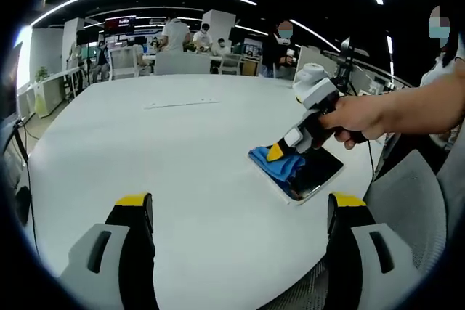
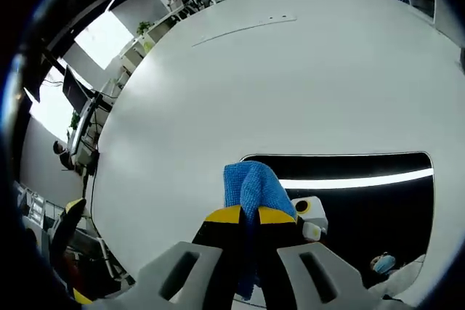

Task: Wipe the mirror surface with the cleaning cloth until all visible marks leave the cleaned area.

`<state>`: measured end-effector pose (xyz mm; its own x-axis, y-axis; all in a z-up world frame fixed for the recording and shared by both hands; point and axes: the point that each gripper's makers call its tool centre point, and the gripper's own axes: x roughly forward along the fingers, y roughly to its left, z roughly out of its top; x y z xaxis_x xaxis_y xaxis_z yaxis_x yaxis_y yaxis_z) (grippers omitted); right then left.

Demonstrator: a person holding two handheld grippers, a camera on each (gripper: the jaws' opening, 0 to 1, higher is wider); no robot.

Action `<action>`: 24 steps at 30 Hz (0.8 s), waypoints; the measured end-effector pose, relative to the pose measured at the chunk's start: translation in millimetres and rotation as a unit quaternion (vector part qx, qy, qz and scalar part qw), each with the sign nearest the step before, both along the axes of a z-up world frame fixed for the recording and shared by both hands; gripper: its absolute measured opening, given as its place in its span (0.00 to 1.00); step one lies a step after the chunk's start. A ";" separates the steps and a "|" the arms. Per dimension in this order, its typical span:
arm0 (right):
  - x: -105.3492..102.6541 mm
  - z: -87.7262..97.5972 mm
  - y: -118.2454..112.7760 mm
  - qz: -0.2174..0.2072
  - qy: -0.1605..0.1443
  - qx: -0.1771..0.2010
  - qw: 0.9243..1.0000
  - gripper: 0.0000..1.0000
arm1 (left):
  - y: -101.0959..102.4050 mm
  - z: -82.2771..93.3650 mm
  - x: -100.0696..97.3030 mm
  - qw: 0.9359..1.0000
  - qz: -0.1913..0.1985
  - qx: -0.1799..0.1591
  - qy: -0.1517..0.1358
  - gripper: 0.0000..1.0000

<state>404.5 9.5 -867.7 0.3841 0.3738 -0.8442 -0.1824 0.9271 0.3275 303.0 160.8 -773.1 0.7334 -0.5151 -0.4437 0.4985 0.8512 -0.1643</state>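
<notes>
Right gripper (image 2: 242,217) clamps blue cloth (image 2: 251,184) on mirror (image 2: 363,212).

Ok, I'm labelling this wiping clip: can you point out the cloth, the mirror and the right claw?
cleaning cloth (image 2: 251,186), right gripper view, on its bunched blue top.
mirror (image 2: 363,201), right gripper view, on its dark reflecting face.
right claw (image 1: 280,152), left gripper view, at its yellow tips on the cloth.

- My right gripper (image 2: 242,215) looks like matt grey plastic with glossy yellow tips; its jaws pinch soft blue cloth (image 2: 249,184), finely nubbed, low in the frame
- The mirror (image 2: 378,201) at lower right is smooth, glossy glass, throwing back a bright light strip
- The table (image 1: 182,150) is smooth white, faintly sheened; my left gripper (image 1: 240,212) shows the same matt plastic
</notes>
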 end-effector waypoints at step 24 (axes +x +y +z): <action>25.0 0.0 -7.3 0.019 -0.008 -0.015 1.000 0.00 | -3.9 -2.0 4.6 1.000 -0.002 0.003 0.004 0.99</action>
